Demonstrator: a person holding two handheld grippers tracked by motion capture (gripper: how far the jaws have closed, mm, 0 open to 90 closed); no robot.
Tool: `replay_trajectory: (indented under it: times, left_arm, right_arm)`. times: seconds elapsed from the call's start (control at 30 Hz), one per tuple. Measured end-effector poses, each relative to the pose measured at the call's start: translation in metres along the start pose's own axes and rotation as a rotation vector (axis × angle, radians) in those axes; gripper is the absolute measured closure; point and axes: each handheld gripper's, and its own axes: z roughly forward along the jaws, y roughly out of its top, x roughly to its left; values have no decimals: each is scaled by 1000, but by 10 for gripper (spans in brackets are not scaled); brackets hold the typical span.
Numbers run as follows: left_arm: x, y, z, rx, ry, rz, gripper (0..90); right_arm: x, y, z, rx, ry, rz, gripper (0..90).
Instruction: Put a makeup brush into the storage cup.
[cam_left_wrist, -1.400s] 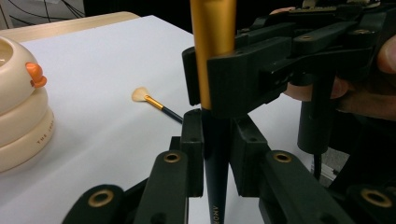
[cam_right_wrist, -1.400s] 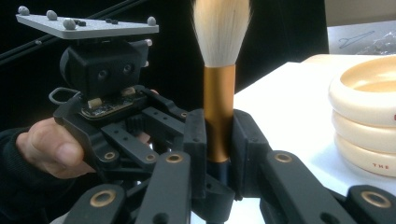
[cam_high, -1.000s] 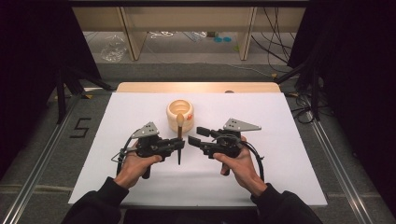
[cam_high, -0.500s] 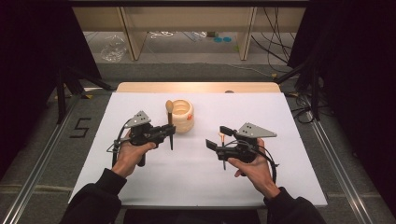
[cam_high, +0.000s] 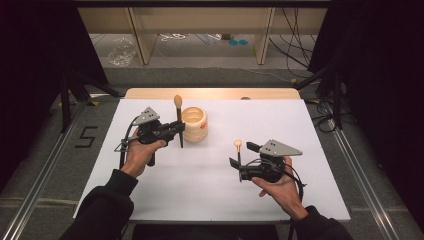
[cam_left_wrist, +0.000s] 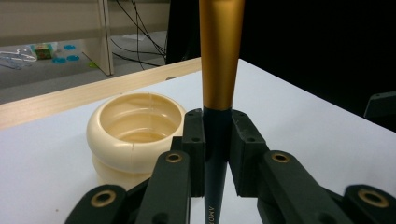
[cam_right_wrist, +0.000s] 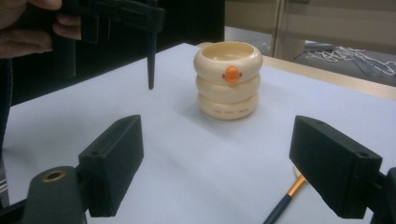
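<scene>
A makeup brush (cam_high: 179, 122) with a dark handle and gold ferrule (cam_left_wrist: 220, 56) stands upright in my left gripper (cam_high: 172, 131), which is shut on its handle (cam_left_wrist: 215, 135). Its bristle head points up, its tip hangs above the sheet. Just right of it stands a cream ribbed cup (cam_high: 194, 124) with an orange duck bill on its side (cam_right_wrist: 228, 81). My right gripper (cam_high: 242, 155) is open at the right front (cam_right_wrist: 224, 163), nothing between its pads. A second, smaller brush (cam_high: 239, 155) lies on the sheet under it (cam_right_wrist: 286, 198).
A white sheet (cam_high: 300, 130) covers the table, with a wooden strip (cam_high: 210, 93) along the back edge. Dark curtains flank both sides. Shelving legs and cables are on the floor behind.
The two grippers have moved apart. My left one carried its brush left and back beside the cup. My right one shifted right and toward the person.
</scene>
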Motion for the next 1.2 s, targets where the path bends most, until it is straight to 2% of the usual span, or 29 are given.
replay_trajectory:
  times: [0.07, 0.17, 0.23, 0.3, 0.33, 0.37, 0.4, 0.47, 0.5, 0.53, 0.6, 0.63, 0.67, 0.73, 0.77, 0.83, 0.87, 0.9, 0.93, 1.03, 1.07, 1.1, 1.2]
  left_arm:
    - [1, 3, 1, 3, 5, 15, 780]
    - [2, 7, 2, -6, 11, 11, 780]
    - [6, 12, 4, -21, 17, 17, 780]
    - [6, 13, 5, -23, 22, 12, 780]
    - [7, 17, 7, -27, 28, 13, 781]
    - [8, 19, 8, -30, 35, 17, 780]
    - [9, 21, 9, -36, 35, 18, 781]
    - [12, 26, 11, -46, 44, 39, 781]
    - [14, 29, 11, -49, 48, 36, 780]
    - [15, 30, 13, -58, 49, 20, 780]
    - [17, 32, 14, -62, 56, 19, 780]
    - [20, 35, 17, -69, 63, 16, 780]
    - [22, 37, 19, -71, 66, 24, 781]
    - [26, 39, 23, -70, 78, 24, 780]
    - [27, 39, 25, -74, 83, 14, 780]
    - [30, 40, 31, -81, 88, -9, 781]
    - [30, 40, 31, -81, 88, -9, 780]
    - [32, 42, 34, -76, 98, 10, 780]
    - [32, 42, 36, -81, 98, 1, 780]
    - [33, 44, 39, -84, 101, 12, 780]
    - [34, 45, 42, -90, 104, 13, 780]
    - [34, 45, 42, -90, 104, 13, 780]
    - [36, 46, 48, -100, 110, -3, 780]
  right_arm:
    - [0, -2, -1, 12, -15, -10, 183]
    - [0, -4, -2, 8, -11, -1, 175]
    - [-1, -5, -4, 17, -21, -12, 173]
    - [0, -6, -6, 31, -21, 4, 170]
    - [-2, -7, -6, 24, -30, -15, 169]
    - [0, -8, -6, 29, -26, 2, 168]
    - [-1, -9, -7, 23, -34, -15, 167]
    - [-1, -10, -8, 29, -33, -4, 168]
    - [-2, -10, -9, 19, -35, -11, 169]
    - [-2, -10, -9, 20, -27, 6, 168]
    - [-3, -10, -10, 28, -30, 4, 169]
    - [-5, -11, -9, 8, -38, -8, 169]
    - [-4, -11, -10, 33, -34, 11, 170]
    - [-6, -11, -10, 30, -41, -5, 170]
    - [-5, -12, -10, 43, -39, 11, 171]
    - [-7, -12, -10, 35, -42, 1, 172]
    - [-6, -12, -10, 44, -39, 12, 172]
    - [-6, -12, -9, 39, -40, 9, 173]
    - [-7, -12, -9, 34, -42, -6, 172]
    - [-7, -13, -8, 34, -42, -9, 172]
    - [-6, -13, -8, 51, -37, 14, 171]
    - [-8, -14, -7, 43, -45, -7, 170]
    - [-8, -15, -5, 30, -38, 6, 170]
